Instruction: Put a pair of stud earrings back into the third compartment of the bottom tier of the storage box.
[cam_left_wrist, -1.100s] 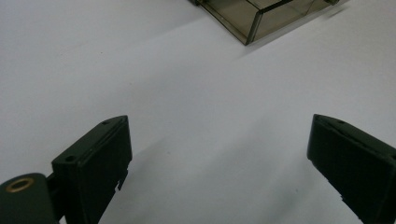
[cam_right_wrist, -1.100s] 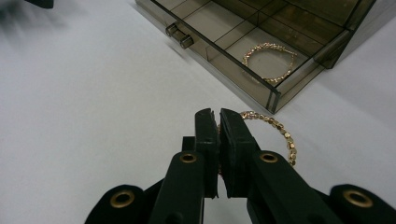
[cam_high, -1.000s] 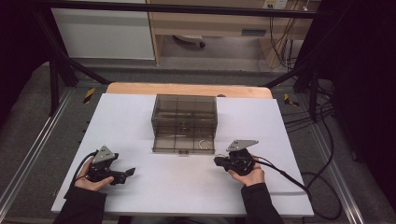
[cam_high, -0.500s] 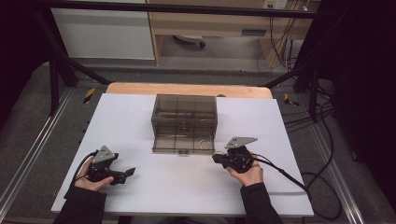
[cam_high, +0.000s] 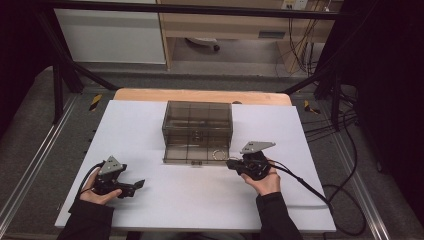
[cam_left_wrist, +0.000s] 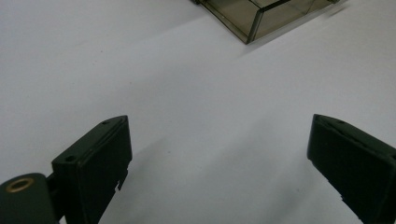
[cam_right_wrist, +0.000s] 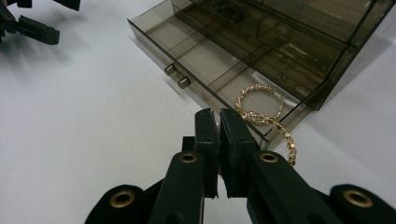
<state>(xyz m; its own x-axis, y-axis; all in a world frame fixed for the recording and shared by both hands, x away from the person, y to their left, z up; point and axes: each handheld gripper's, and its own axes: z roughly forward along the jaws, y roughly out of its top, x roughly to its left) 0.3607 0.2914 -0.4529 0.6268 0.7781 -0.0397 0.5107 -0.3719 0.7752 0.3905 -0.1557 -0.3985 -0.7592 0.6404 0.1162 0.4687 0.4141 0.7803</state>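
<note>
The right gripper (cam_right_wrist: 218, 122) is closed on a gold chain (cam_right_wrist: 259, 109) draped over the front wall of an open drawer (cam_right_wrist: 187, 51). The left gripper (cam_left_wrist: 219, 154) is held open over the table (cam_high: 190, 195) near its front left corner.

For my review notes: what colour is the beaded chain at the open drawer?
Gold; the beaded chain shows best in the right gripper view.

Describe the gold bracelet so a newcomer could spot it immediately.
Find the smoky transparent drawer box on the white table. Its bottom drawer is open; the gold bracelet drapes over its corner by the right gripper, the one shiny beaded chain.
</note>
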